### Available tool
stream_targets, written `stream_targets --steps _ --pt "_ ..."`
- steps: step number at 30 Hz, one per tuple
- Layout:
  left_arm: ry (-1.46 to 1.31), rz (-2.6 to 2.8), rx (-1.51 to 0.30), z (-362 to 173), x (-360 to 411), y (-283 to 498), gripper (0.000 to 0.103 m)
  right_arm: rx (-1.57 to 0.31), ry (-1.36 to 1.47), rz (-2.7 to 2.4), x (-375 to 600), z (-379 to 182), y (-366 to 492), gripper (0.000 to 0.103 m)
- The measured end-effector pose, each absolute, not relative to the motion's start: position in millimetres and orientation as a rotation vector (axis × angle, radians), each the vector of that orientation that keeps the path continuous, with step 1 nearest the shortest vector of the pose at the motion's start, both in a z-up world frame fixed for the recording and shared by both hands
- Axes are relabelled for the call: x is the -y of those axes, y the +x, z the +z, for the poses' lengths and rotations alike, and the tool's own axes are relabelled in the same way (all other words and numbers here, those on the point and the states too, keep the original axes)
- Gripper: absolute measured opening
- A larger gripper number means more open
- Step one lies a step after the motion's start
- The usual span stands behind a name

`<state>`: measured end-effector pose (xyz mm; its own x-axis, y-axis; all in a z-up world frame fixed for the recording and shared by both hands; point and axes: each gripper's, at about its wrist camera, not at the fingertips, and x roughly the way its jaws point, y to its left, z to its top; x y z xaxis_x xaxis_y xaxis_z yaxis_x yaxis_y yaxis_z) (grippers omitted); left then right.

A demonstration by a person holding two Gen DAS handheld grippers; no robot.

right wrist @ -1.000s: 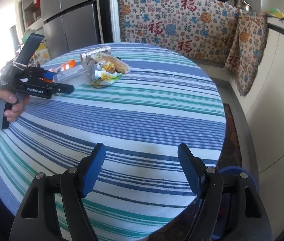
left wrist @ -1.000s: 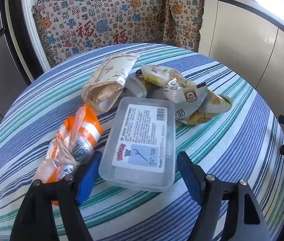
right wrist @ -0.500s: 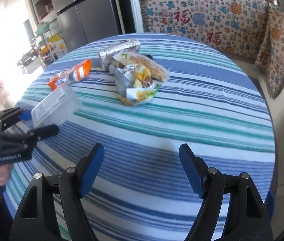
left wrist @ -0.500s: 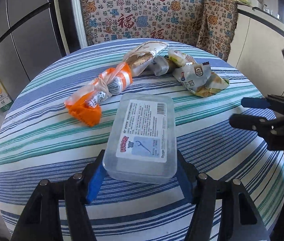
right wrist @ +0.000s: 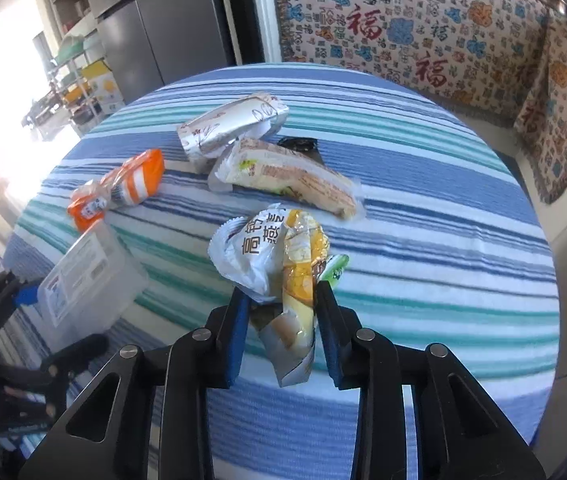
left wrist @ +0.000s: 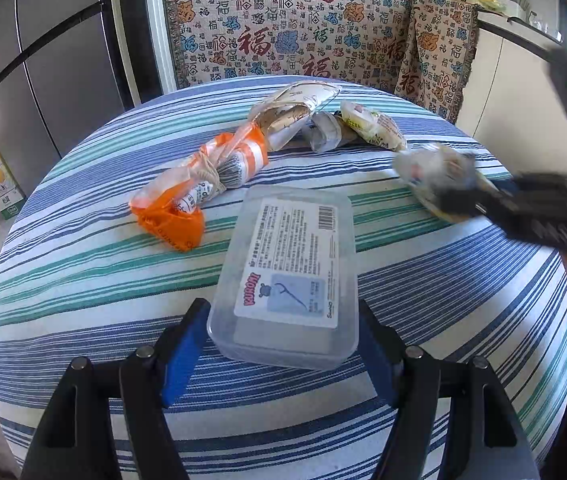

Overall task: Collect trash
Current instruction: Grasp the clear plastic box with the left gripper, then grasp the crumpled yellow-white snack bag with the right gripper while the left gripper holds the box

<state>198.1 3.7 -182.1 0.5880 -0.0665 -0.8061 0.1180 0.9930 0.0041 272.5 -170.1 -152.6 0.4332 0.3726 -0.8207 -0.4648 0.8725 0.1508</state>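
My left gripper (left wrist: 283, 332) is shut on a clear plastic box (left wrist: 289, 276) with a printed label and holds it over the striped round table (left wrist: 83, 264). The box also shows in the right wrist view (right wrist: 87, 276). My right gripper (right wrist: 281, 312) is shut on a crumpled white and yellow snack wrapper (right wrist: 279, 264), seen blurred in the left wrist view (left wrist: 435, 172). On the table lie an orange and white bag (left wrist: 199, 184), a foil wrapper (right wrist: 231, 128) and a long bread wrapper (right wrist: 291, 178).
A sofa with a patterned cover (left wrist: 303, 32) stands behind the table. A grey fridge (left wrist: 35, 72) is at the left, white cabinets (left wrist: 511, 92) at the right. The table edge curves close below both grippers.
My right gripper moved in to the crumpled wrapper and closed on it. My left gripper still holds the box, drawn back a little from the pile.
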Motion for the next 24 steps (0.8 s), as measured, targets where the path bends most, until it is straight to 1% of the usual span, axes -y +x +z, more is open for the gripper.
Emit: stream_targets --steps 3,4,6,7,8,14,24 --pt "0.061 -0.106 -0.936 -181.7 -4.2 197.7 0.073 -0.979 -0.128 0.46 192.6 -151.0 236.6 0.034" --pt "0.062 -0.106 -0.936 -181.6 -4.4 198.0 0.073 -0.978 -0.137 0.439 195.6 -152.9 227.7 0.04" --pt "0.062 -0.108 -0.937 -181.6 -3.9 198.2 0.074 -0.955 -0.133 0.426 201.4 -157.7 211.2 0.061" --pt "0.062 -0.108 -0.937 -181.5 -4.2 198.2 0.074 -0.952 -0.128 0.427 203.3 -162.2 205.8 0.08" --pt "0.062 -0.108 -0.937 -181.4 -4.0 198.2 0.074 -0.954 -0.118 0.433 203.9 -165.7 204.0 0.083" --pt "0.063 -0.108 -0.938 -181.0 -3.7 197.6 0.075 -0.942 -0.113 0.423 200.9 -167.8 208.5 0.089" --pt "0.058 -0.11 -0.938 -180.0 -3.3 197.4 0.075 -0.934 -0.098 0.411 203.4 -168.9 207.9 0.088"
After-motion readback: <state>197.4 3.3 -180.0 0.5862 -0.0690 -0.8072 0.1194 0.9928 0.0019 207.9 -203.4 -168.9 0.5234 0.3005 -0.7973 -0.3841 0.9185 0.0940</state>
